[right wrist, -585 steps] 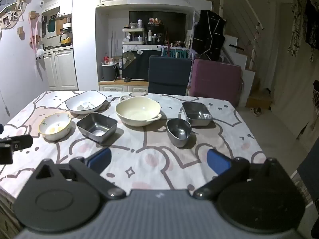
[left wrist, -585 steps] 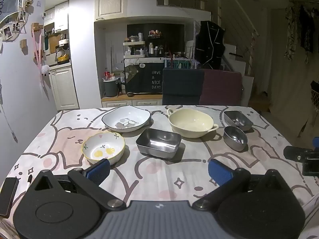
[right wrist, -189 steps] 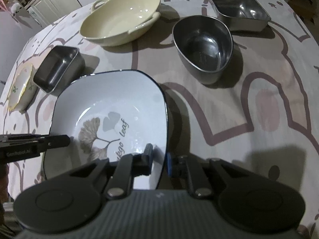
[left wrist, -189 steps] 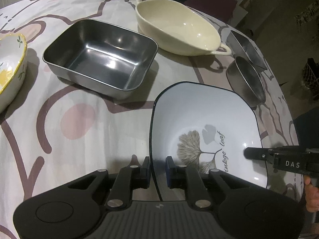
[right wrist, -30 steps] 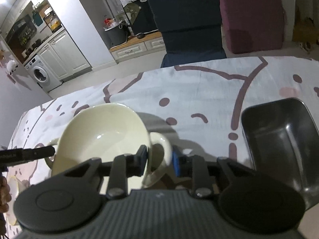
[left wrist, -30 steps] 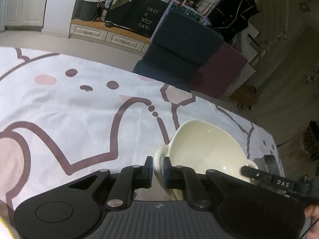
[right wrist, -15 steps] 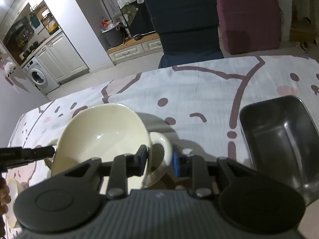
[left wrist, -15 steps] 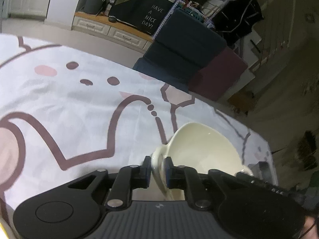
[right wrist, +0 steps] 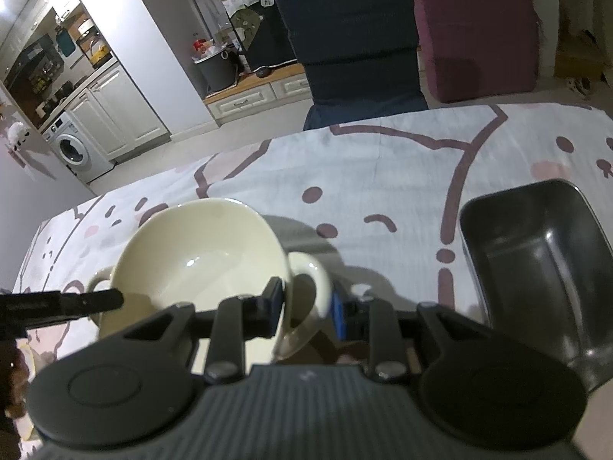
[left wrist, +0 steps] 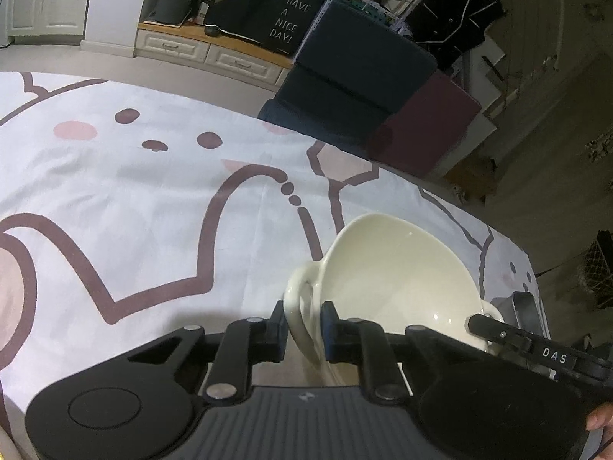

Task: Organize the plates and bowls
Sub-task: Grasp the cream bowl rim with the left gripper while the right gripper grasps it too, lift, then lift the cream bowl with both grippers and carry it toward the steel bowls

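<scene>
A table covered by a cartoon-print tablecloth (left wrist: 161,207) carries a cream two-handled bowl (right wrist: 199,253), which sits tilted with a rectangular steel tray (right wrist: 536,260) near it on the right. The left gripper (left wrist: 303,329) has its fingers nearly together, clamped across the bowl's left loop handle. The right gripper (right wrist: 308,304) stands a little wider, pinching the bowl's right loop handle between its pads.

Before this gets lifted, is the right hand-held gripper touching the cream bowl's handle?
Touching. The right wrist view shows the right hand-held gripper with both pads around the cream bowl's handle loop.
</scene>
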`<state>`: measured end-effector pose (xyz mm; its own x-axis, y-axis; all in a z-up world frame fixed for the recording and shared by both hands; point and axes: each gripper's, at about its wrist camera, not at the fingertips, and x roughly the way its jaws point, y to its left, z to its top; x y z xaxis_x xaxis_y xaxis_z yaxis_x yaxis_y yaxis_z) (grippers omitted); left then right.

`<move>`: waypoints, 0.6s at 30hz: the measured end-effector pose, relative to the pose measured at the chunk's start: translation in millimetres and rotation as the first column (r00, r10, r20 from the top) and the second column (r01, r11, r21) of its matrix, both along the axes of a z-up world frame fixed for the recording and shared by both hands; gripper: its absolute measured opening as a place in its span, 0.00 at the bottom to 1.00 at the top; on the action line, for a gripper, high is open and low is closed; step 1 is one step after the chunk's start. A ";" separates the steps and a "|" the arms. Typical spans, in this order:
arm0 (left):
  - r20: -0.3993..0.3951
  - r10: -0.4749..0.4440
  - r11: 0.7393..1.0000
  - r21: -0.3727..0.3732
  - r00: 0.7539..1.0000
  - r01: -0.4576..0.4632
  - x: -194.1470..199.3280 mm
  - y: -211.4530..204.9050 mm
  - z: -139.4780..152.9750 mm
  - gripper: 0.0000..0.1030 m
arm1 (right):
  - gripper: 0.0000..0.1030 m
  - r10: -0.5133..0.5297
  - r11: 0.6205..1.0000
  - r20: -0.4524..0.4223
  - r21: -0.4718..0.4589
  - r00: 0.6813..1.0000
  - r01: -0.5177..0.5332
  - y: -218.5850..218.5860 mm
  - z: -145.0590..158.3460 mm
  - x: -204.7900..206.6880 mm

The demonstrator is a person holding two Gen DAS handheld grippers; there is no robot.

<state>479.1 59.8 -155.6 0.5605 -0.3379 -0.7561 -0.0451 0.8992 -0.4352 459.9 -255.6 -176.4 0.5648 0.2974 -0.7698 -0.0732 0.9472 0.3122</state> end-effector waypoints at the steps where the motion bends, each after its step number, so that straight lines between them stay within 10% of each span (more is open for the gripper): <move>1: 0.000 0.000 1.000 0.000 1.000 0.000 0.3 0.2 0.0 0.19 | 0.30 0.000 1.000 -0.001 0.000 1.000 0.000 0.0 -0.1 0.3; 18: 0.035 0.007 1.000 0.030 0.999 -0.008 0.7 -3.9 -1.9 0.20 | 0.30 -0.024 0.998 -0.034 0.055 0.999 0.026 -4.1 -7.0 2.3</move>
<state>479.8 56.0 -157.5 0.5891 -0.3107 -0.7460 -0.0373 0.9117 -0.4092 462.1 -259.6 -183.4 0.5468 0.3263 -0.7711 -0.0385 0.9298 0.3661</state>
